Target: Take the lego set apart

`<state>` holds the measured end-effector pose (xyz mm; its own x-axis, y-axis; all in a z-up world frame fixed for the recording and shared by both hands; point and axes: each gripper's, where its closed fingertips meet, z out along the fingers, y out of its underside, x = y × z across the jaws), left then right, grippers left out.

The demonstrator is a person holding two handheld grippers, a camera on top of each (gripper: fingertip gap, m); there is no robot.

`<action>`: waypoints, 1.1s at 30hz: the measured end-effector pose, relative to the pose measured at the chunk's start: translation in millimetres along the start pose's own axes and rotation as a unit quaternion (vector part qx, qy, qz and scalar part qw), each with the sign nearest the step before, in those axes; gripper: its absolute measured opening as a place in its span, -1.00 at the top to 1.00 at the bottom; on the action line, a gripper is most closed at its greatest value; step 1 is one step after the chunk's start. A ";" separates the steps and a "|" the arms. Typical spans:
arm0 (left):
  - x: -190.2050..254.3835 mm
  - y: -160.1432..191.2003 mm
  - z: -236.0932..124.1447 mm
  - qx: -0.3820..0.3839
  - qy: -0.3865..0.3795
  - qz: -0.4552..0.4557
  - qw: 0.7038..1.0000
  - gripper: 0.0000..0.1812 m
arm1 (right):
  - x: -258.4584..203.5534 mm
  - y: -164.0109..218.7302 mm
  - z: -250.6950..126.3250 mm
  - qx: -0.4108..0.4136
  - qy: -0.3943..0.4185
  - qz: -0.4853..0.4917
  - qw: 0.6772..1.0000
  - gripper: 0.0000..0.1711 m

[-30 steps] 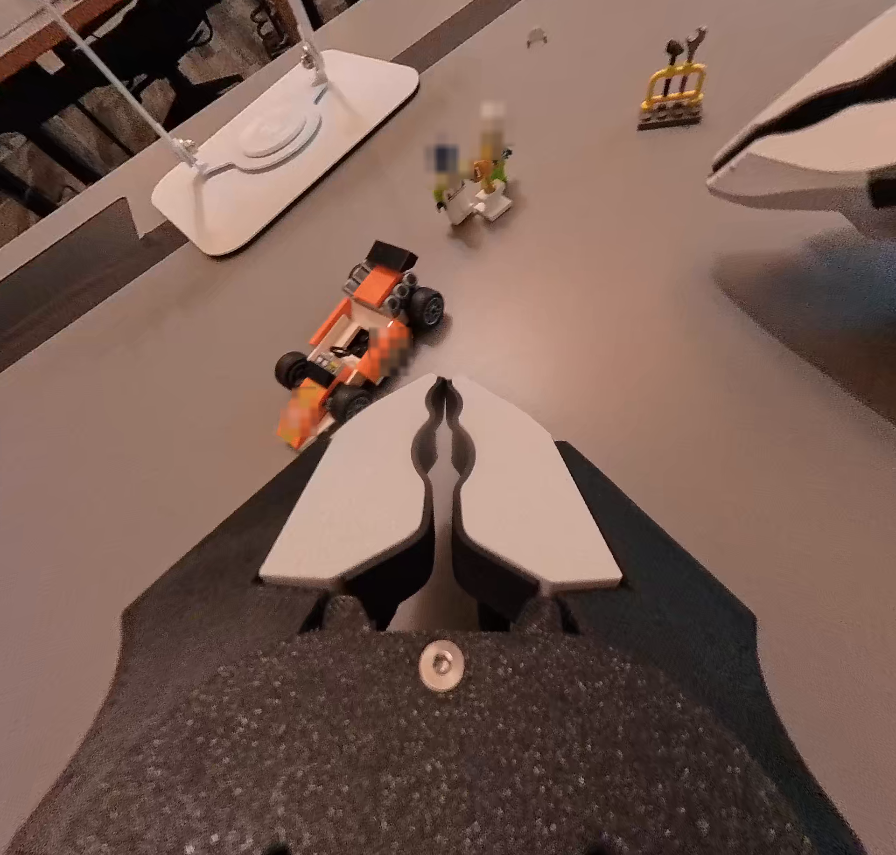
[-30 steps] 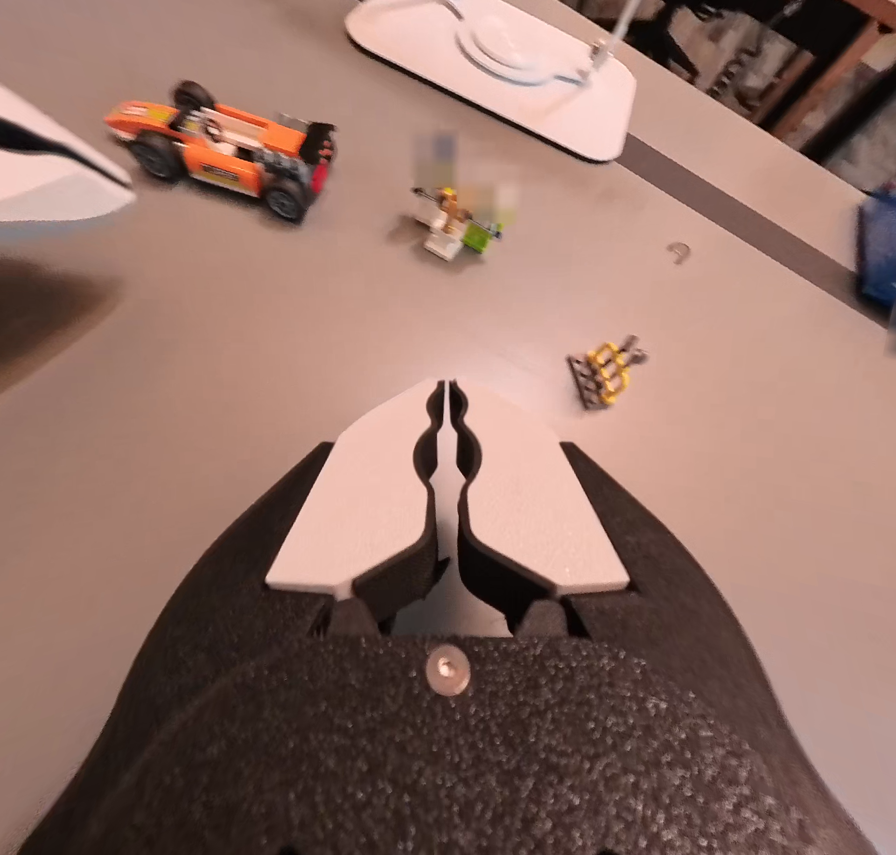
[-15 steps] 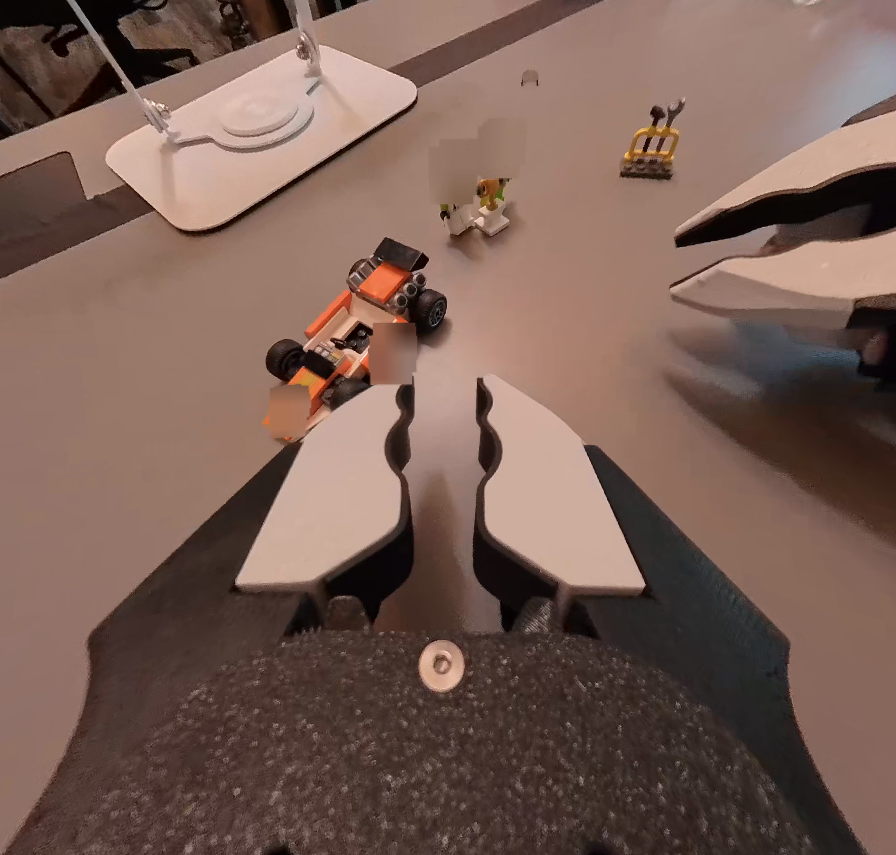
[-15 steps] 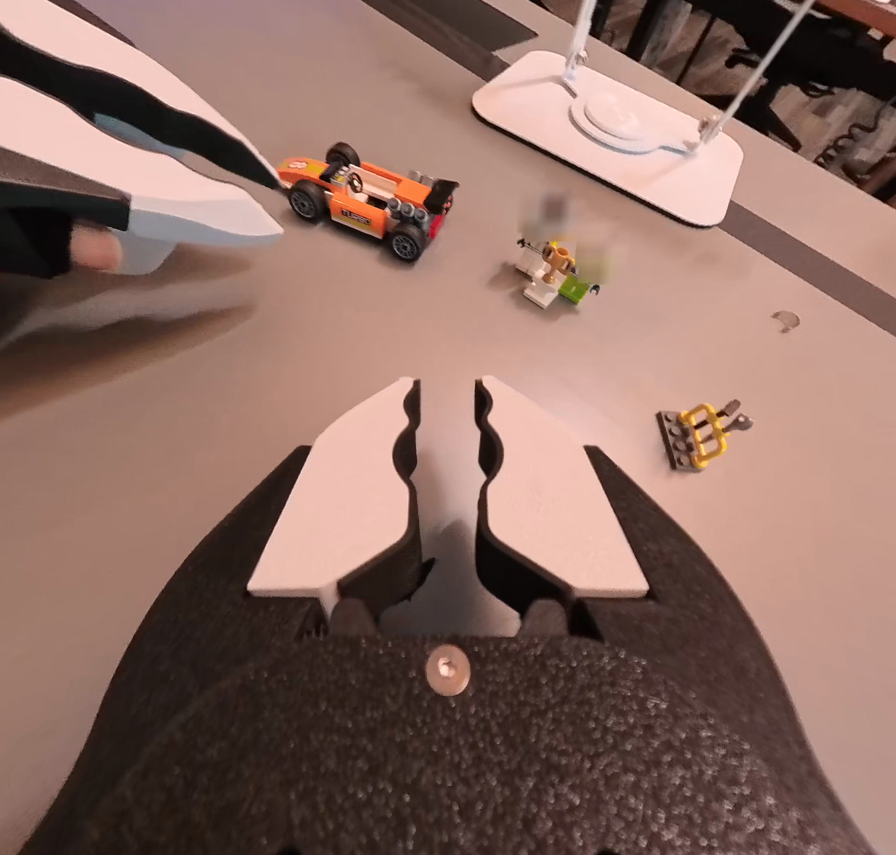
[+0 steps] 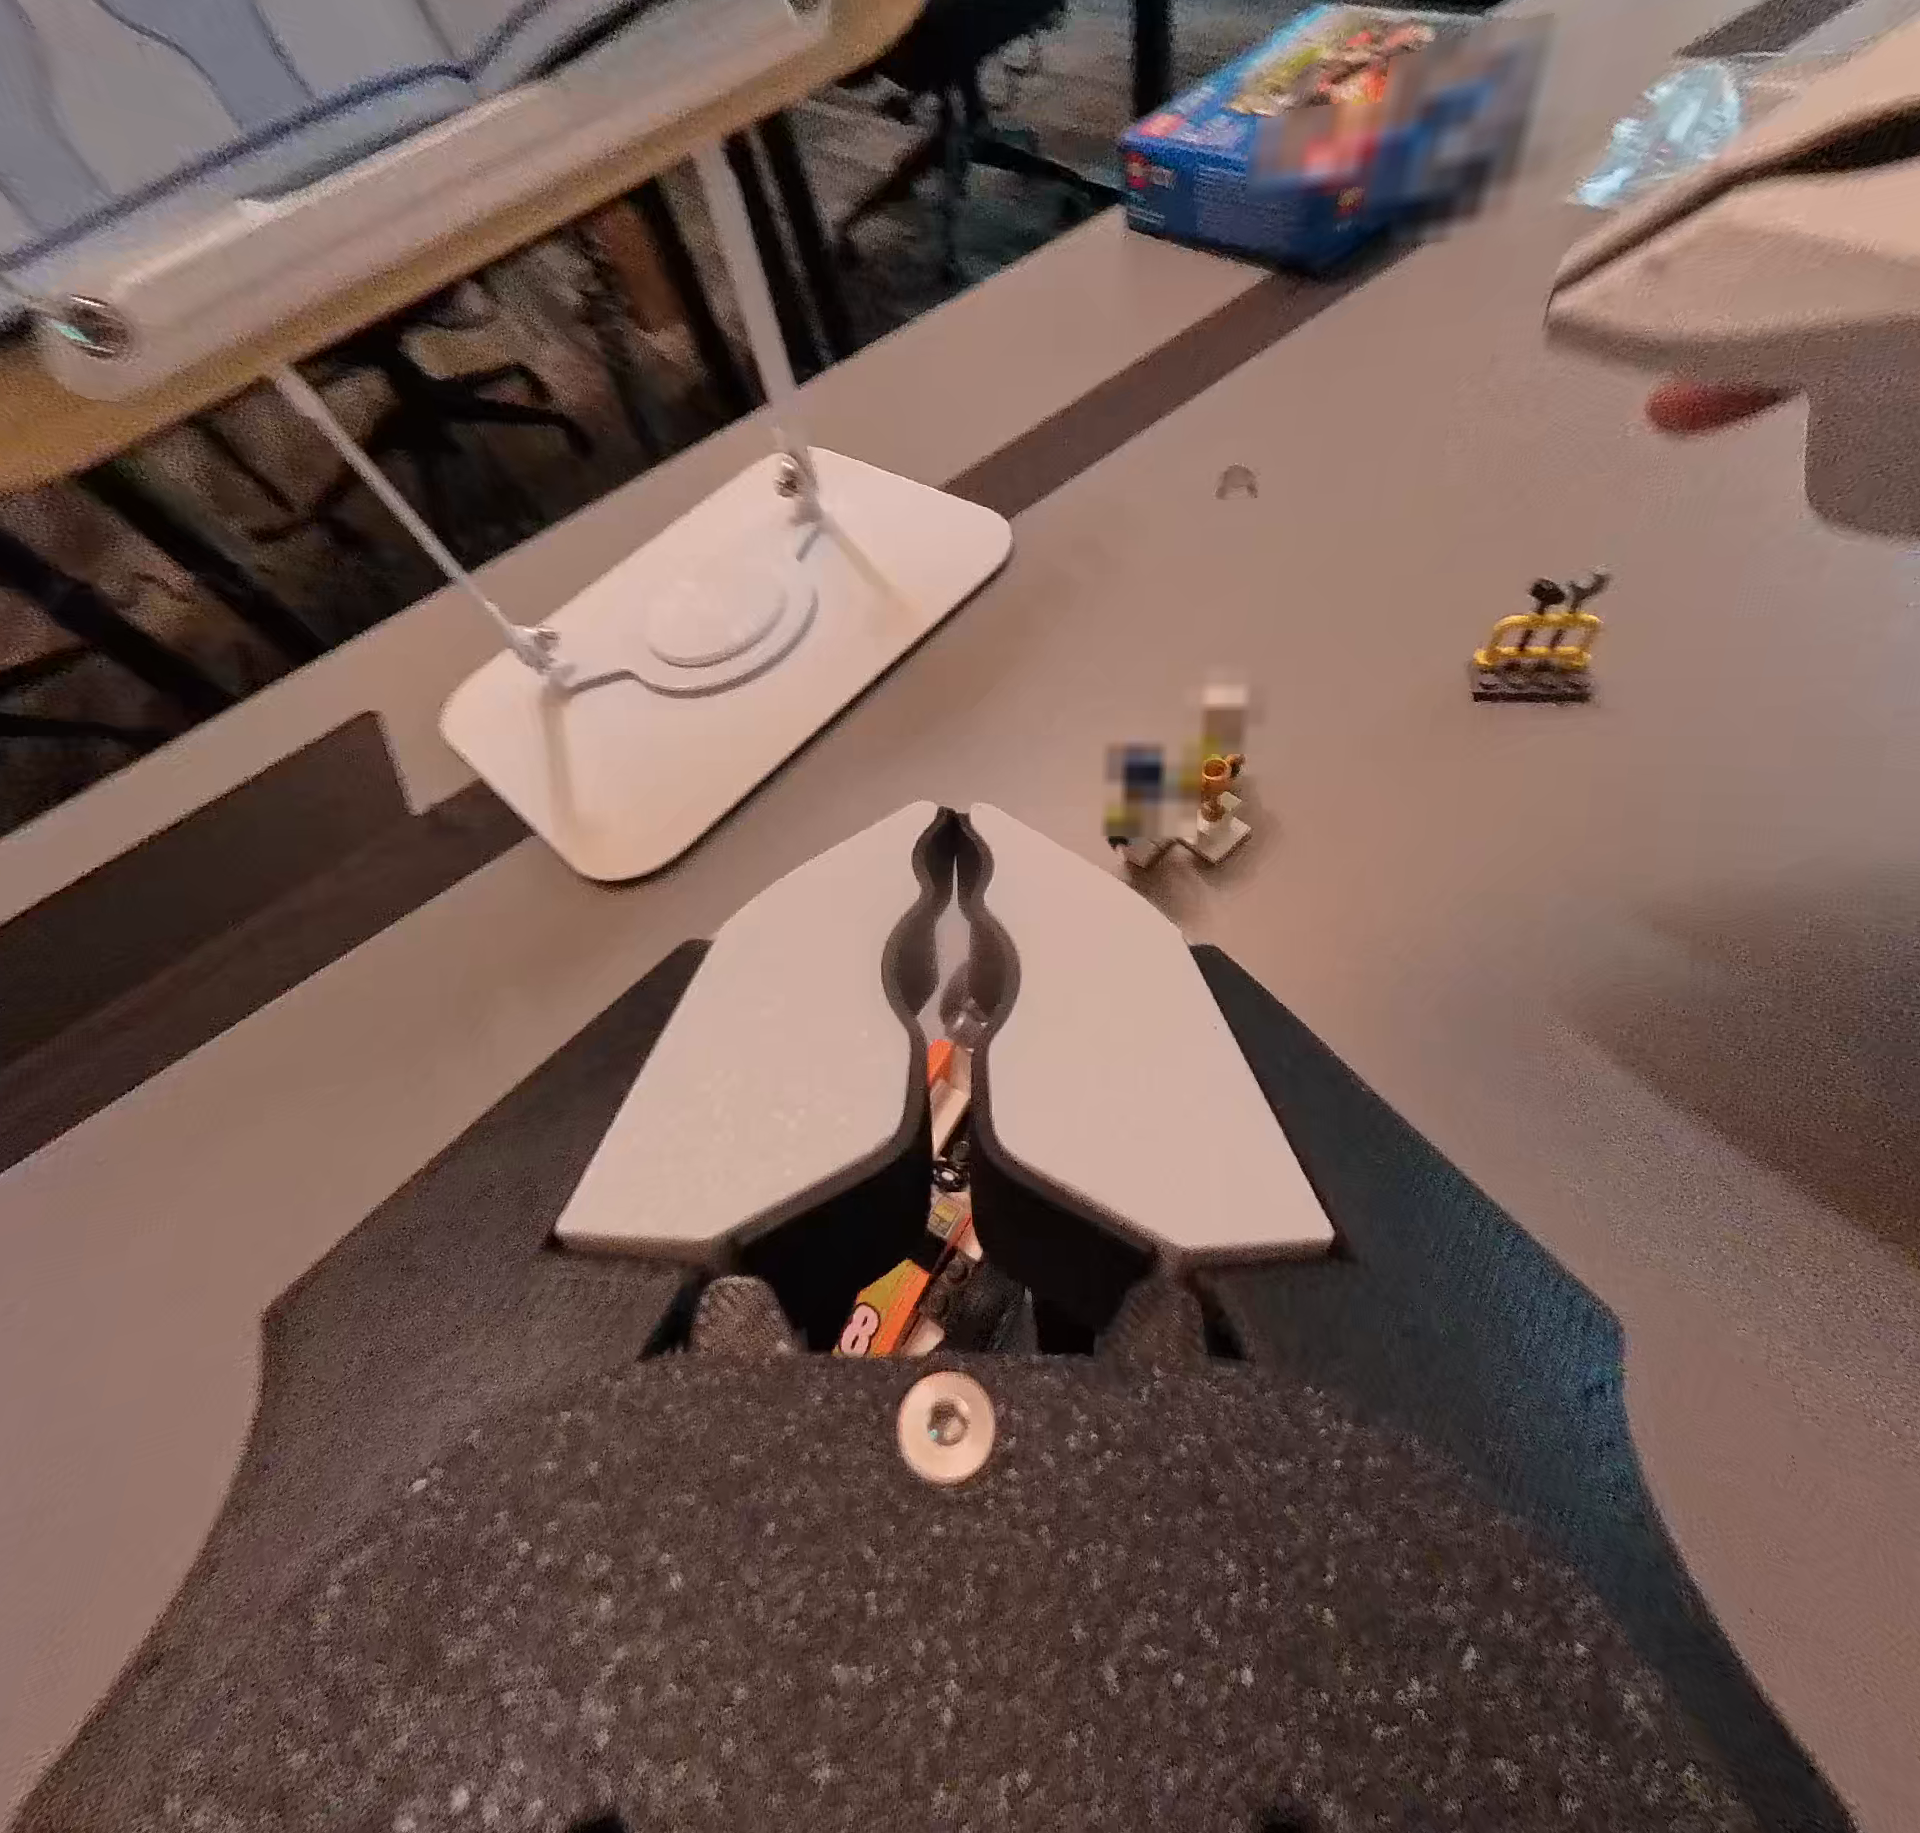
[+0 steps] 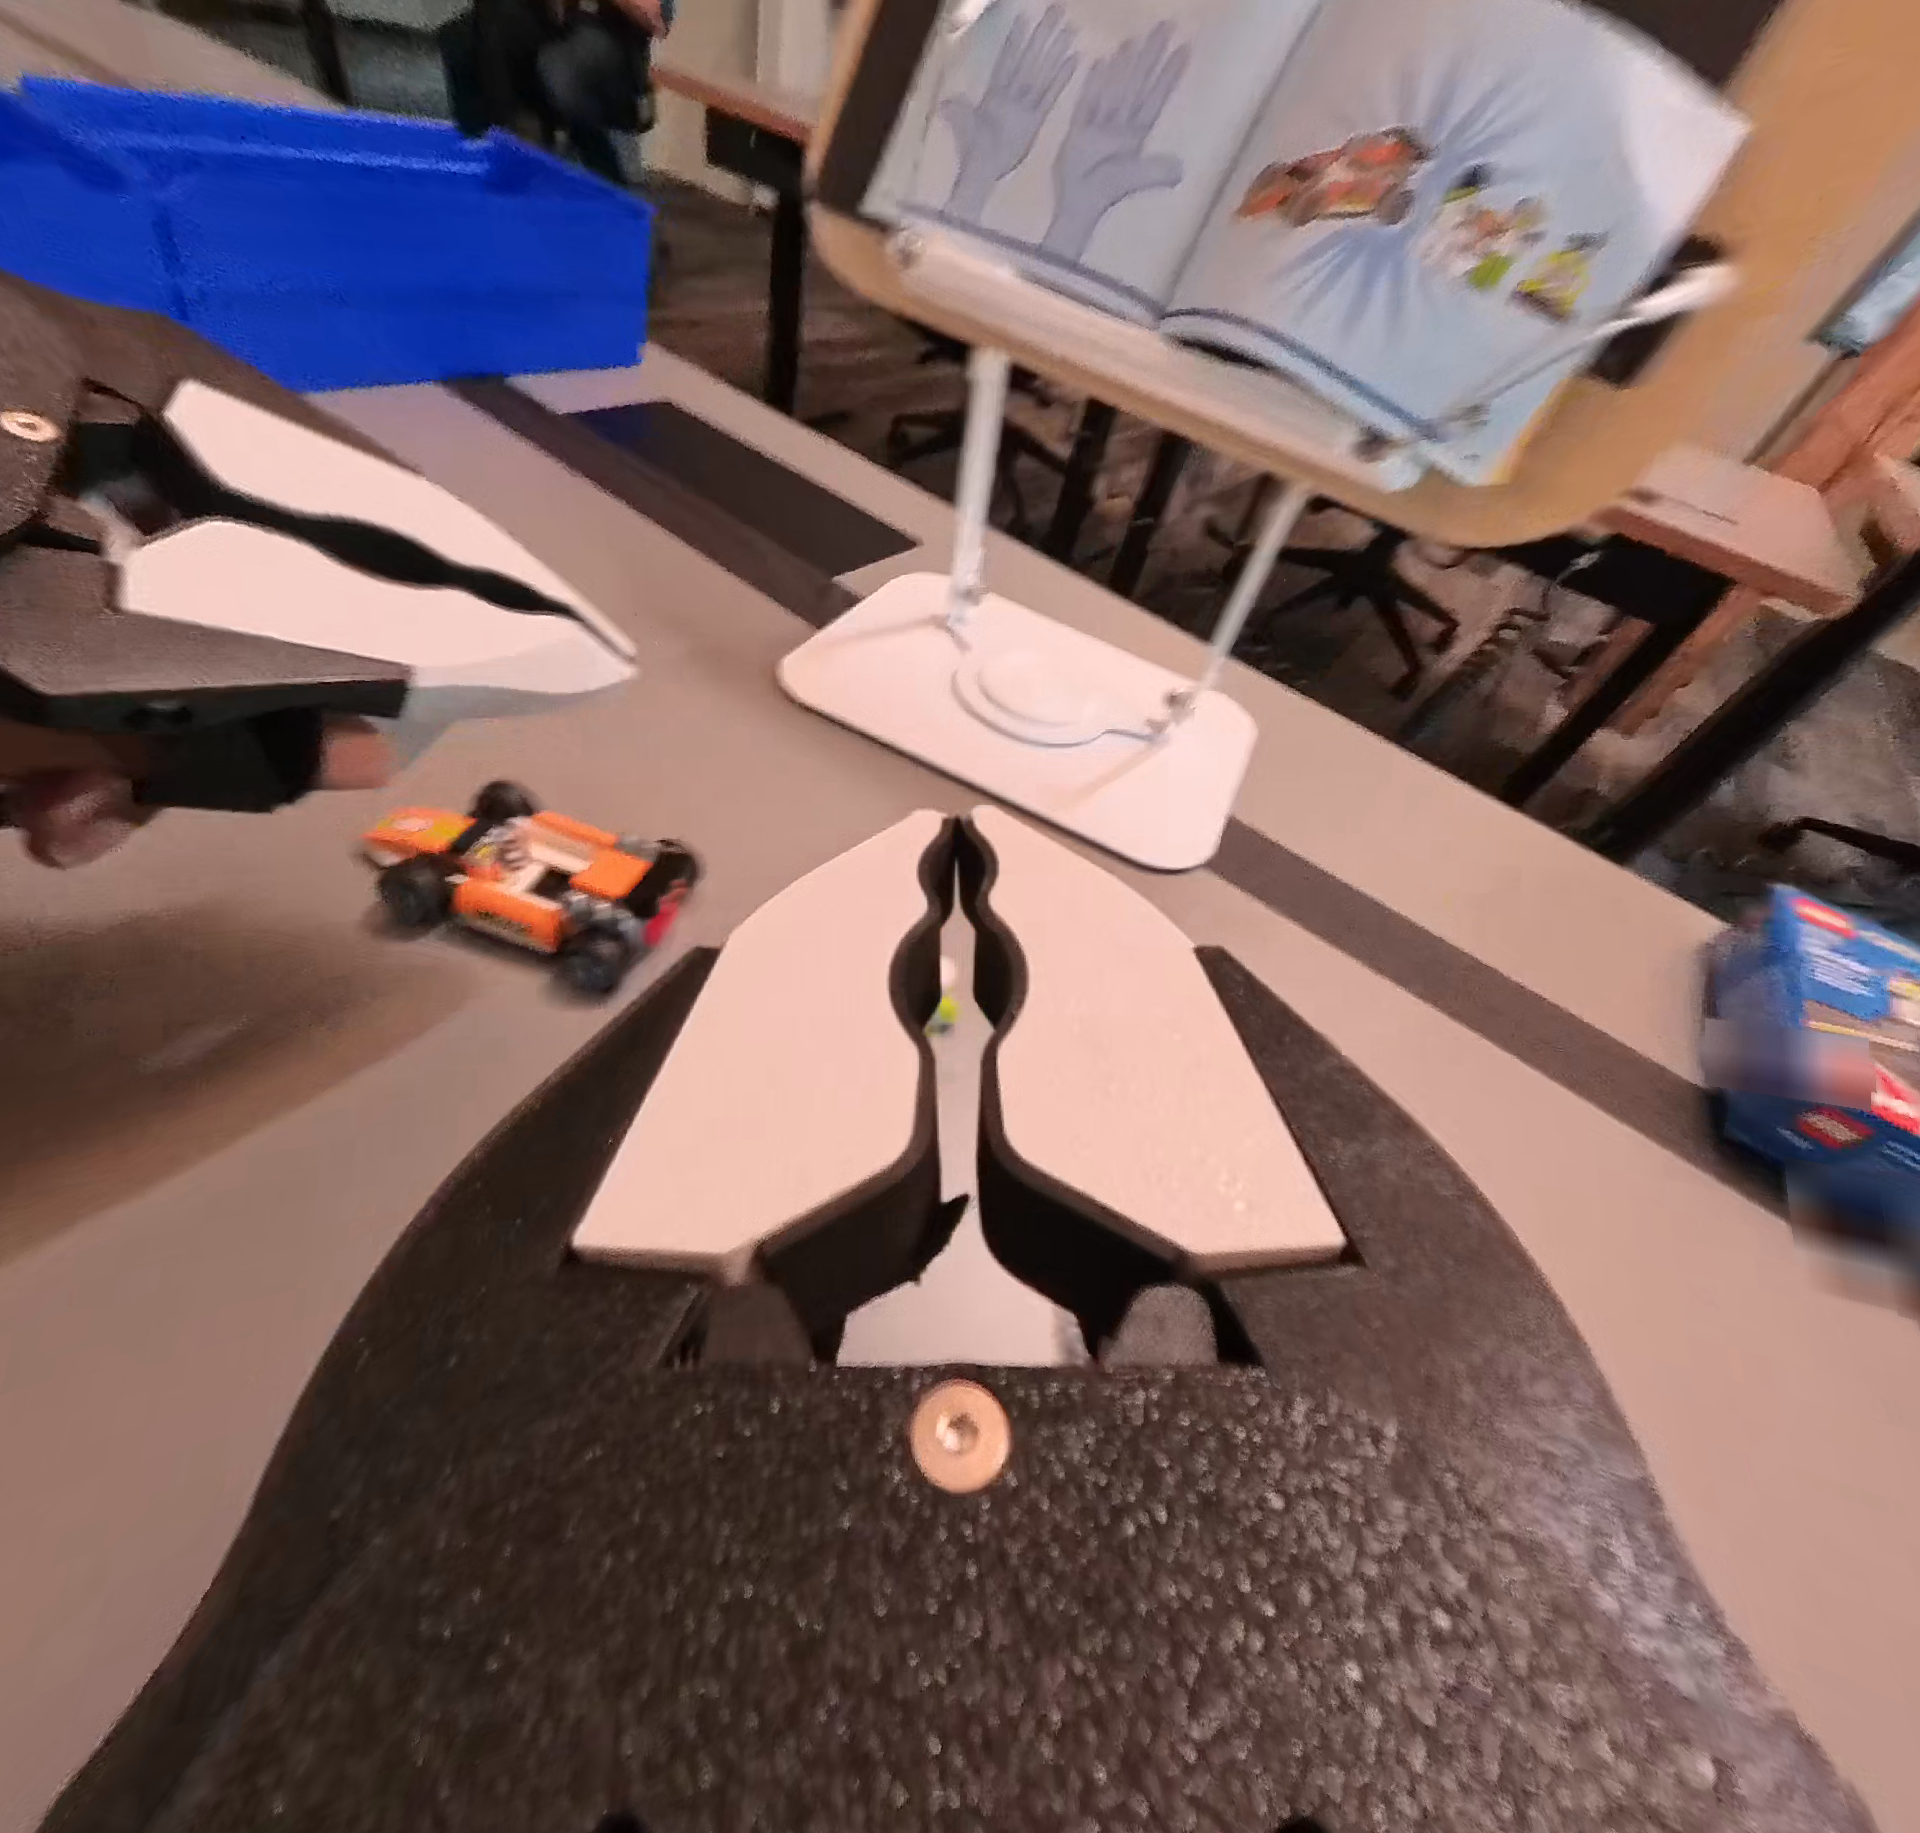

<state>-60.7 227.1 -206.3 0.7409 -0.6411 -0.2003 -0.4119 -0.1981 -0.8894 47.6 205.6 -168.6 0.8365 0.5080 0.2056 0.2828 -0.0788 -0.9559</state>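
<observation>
Both claws are now sitting pressed together and empty, having been half spread a moment ago. I am hovering the left gripper [image 5: 951, 827] over the orange car [image 6: 530, 874], which is resting on the table [image 6: 208, 1212]; the right gripper [image 6: 956, 833] is hanging right of it. No parts separated yet.

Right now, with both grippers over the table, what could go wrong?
1. The left gripper is shut above the orange car; lowered so, it could shove the wheeled car away.
2. Its own view shows the car only through the finger gap, so aim is poor.
3. The right gripper, also shut, hangs over the small figure build and might knock it.
</observation>
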 end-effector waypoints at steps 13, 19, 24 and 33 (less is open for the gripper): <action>14.9 22.1 -7.6 -0.011 0.054 0.026 0.998 0.94 | 46.9 105.3 -25.0 -0.189 -0.047 0.005 0.981 0.67; 17.3 24.7 -7.9 -0.023 0.055 0.007 0.998 0.75 | 39.5 129.0 -19.3 -0.228 -0.058 0.018 0.972 0.70; 26.6 22.5 -11.7 -0.009 0.081 0.015 0.997 0.99 | 39.9 141.6 -14.3 -0.250 -0.045 0.004 0.967 0.74; 79.7 28.1 -18.2 -0.002 0.212 0.082 0.974 1.00 | -12.7 84.9 -18.3 -0.112 -0.189 0.031 0.975 0.95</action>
<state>-23.0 157.0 -239.8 0.3795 -0.9127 -0.1515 -0.5094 -0.0694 -0.8578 69.6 176.8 -248.6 0.6350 0.7724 0.0157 0.3674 -0.2841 -0.8856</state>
